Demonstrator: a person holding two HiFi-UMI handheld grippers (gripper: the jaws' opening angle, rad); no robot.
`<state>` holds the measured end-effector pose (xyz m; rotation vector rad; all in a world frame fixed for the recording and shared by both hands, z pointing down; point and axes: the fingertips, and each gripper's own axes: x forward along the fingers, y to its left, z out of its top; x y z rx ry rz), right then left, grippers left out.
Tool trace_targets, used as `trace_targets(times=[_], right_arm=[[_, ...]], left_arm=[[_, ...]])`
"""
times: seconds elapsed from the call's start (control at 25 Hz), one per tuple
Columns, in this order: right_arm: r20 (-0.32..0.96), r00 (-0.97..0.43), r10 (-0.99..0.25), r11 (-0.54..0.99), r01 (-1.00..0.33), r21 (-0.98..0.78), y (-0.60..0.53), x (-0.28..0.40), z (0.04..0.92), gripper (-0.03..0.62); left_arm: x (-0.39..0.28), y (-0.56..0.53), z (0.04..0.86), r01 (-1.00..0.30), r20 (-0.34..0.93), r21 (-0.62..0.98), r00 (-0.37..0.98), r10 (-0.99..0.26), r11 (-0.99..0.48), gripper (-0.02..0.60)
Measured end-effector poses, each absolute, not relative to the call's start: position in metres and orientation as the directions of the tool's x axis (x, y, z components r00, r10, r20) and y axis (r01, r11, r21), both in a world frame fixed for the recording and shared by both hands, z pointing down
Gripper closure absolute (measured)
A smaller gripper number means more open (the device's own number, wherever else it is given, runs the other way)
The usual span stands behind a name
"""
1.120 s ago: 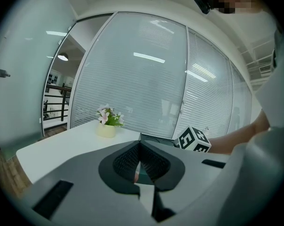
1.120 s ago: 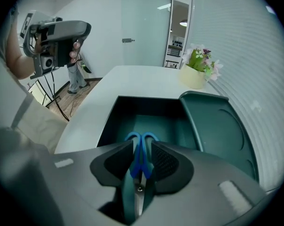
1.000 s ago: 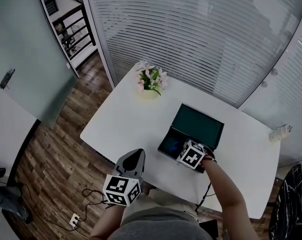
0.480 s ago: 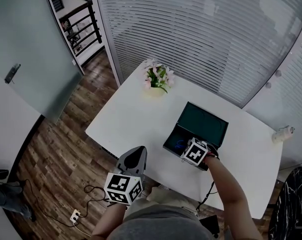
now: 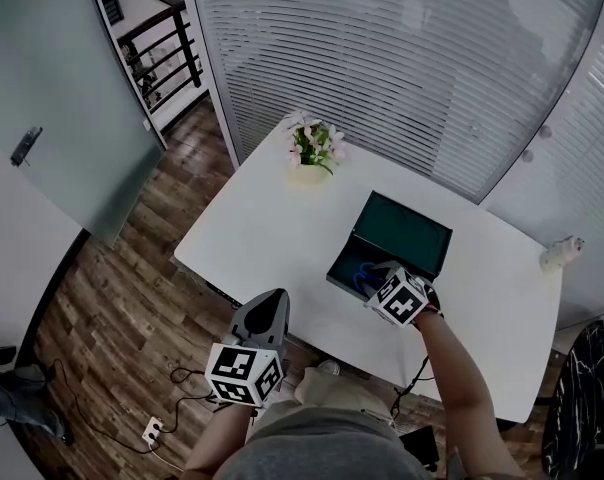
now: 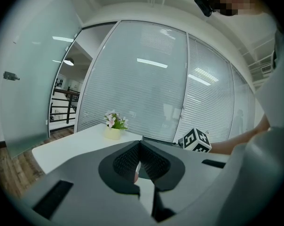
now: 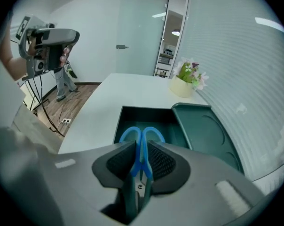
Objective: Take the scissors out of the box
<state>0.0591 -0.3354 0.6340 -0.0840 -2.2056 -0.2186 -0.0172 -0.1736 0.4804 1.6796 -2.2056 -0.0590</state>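
Observation:
A dark green box [image 5: 344, 271] lies open on the white table [image 5: 262, 233], its lid [image 5: 402, 233] leaning back. In the right gripper view, blue-handled scissors [image 7: 142, 136] stand between the pads, handle loops toward the box [image 7: 132, 112]. My right gripper [image 7: 141, 150] has just been closing and is shut on the scissors, held just above the box interior. In the head view it [image 5: 370, 276] hangs over the box's near end. My left gripper [image 5: 276, 300] sits off the table's near edge, shut and empty [image 6: 139, 147].
A pot of pink flowers [image 5: 314, 150] stands at the table's far left corner. A small white object [image 5: 562, 251] lies at the table's far right. Wooden floor with a cable and power strip [image 5: 150, 433] lies to the left. Blinds cover the glass wall behind.
My right gripper has closed on the scissors and lifted a little above the box floor. The left gripper has drifted slightly along the table's near edge.

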Motion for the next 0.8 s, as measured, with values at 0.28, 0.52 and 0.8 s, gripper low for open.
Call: trace_targets(times=[0.28,0.52,0.8], right_arm=[[0.695,-0.706,-0.135,0.976,0.027,0.217,-0.332,0.072,0.596,0.502],[0.6,-0.769,-0.219,0.959,-0.057,0.278,-0.323,0.086,0.566,0.503],[0.47,-0.823,-0.32,0.926,-0.168,0.337,-0.308,0.109,0.524,0.503]], left_arm=[[0.01,-0.149,0.47,-0.932,0.238,0.243,-0.212,-0.948,0.27,0.575],[0.033,-0.131,0.465,-0.937,0.227,0.232,-0.208,-0.951,0.26,0.575],[0.058,-0.106,0.46,-0.944,0.207,0.217,-0.204,-0.957,0.248,0.575]])
